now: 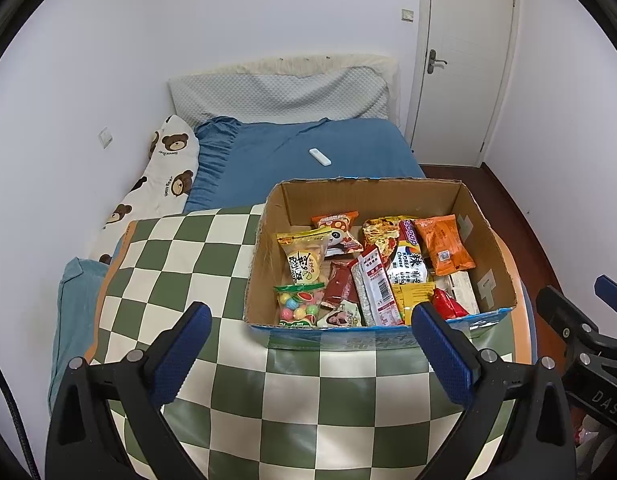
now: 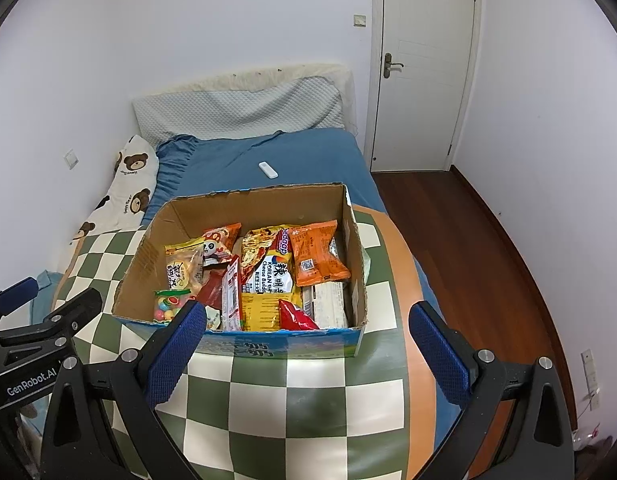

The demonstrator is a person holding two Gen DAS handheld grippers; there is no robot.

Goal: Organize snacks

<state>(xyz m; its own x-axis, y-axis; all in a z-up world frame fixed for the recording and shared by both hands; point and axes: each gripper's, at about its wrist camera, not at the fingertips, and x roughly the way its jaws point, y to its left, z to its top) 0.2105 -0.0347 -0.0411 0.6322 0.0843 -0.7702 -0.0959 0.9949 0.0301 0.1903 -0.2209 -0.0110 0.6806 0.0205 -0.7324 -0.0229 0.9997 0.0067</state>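
Snacks heaped loose in cardboard box on checkered mat over bed, orange packet topmost at right. Left gripper and right gripper both spread wide, empty, short of near box wall. Likely snags: pinching two overlapping wrappers together, crushing soft candy bag, tipping light box on yielding bedding.

A home bedroom is showing here: a bed in blue sheets is lying against white walls, a bear-print pillow is resting beside it, and a closed white door is standing over a dark wood floor.
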